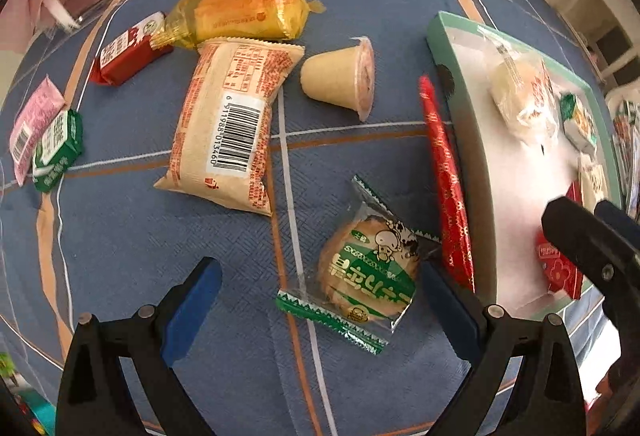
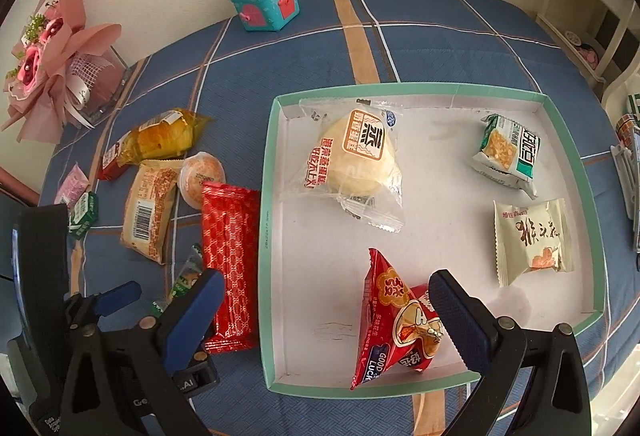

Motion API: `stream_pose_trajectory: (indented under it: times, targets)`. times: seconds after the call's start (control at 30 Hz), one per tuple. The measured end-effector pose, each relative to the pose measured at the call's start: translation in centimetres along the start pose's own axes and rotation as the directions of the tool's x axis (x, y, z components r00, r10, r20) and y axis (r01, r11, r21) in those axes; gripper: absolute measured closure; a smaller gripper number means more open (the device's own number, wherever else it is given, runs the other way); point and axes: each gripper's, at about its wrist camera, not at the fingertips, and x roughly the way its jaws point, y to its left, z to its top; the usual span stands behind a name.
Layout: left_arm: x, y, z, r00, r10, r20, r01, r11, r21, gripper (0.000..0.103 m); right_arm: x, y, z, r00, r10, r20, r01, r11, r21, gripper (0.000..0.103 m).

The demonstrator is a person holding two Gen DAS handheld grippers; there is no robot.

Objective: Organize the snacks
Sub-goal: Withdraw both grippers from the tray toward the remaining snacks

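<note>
**While the cookie waits, both grippers gape empty**

With its wrapper lying on the cloth between the wide-open fingers of the left gripper (image 1: 320, 312), the green cookie packet (image 1: 370, 270) looks next. Closing squarely should lift it toward the tray (image 2: 266, 236) alongside, where the right gripper (image 2: 328, 320), spread and empty, hovers above a red snack bag (image 2: 394, 320)

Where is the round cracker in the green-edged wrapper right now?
In the left wrist view the round cracker lies on the blue cloth between the open left gripper's fingers, just left of the red foil packet.
</note>
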Motion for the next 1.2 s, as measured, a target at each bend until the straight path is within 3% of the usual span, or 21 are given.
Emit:
stream_pose_trajectory:
  times: [0.1,0.27,0.5,0.77,0.83,1.1,1.2]
  targets:
    - [0.0,0.2,0.0,1.0,0.021,-0.01,-0.022,1.0,-0.012,0.004,0.0,-0.1,0.0,1.0,0.0,-0.001,0.0,1.0,-0.001,0.0]
    - [0.4,1.6,-0.1,0.99,0.139,-0.022,-0.14,0.989,-0.04,0.002,0.1,-0.1,0.0,1.0,0.0,-0.002,0.0,1.0,-0.002,0.0]
    - [0.0,4.9,-0.1,0.979,0.201,-0.023,-0.201,0.958,-0.205,0.002,0.5,0.5,-0.2,1.0,0.012,-0.015,-0.012,1.0,-0.019,0.0]
    - [-1.0,8.1,-0.3,0.983,0.181,0.001,-0.17,0.923,-0.346,0.004,1.6,3.3,-0.5,0.992,0.124,-0.04,-0.126,0.99,-0.069,0.001]
    - [-1.2,8.6,-0.5,0.987,0.159,0.007,-0.146,0.921,-0.361,0.004,1.5,4.0,-0.6,0.987,0.154,-0.034,-0.156,0.984,-0.08,0.004]
    - [-2.0,10.6,0.0,0.996,0.085,0.037,-0.064,0.919,-0.39,0.007,1.5,6.4,-0.6,0.974,0.225,-0.038,-0.228,0.964,-0.139,0.041]
    - [-3.2,10.5,1.1,0.996,0.07,0.055,-0.042,0.915,-0.402,0.007,2.4,7.0,-0.8,0.977,0.204,-0.068,-0.213,0.964,-0.16,0.045]
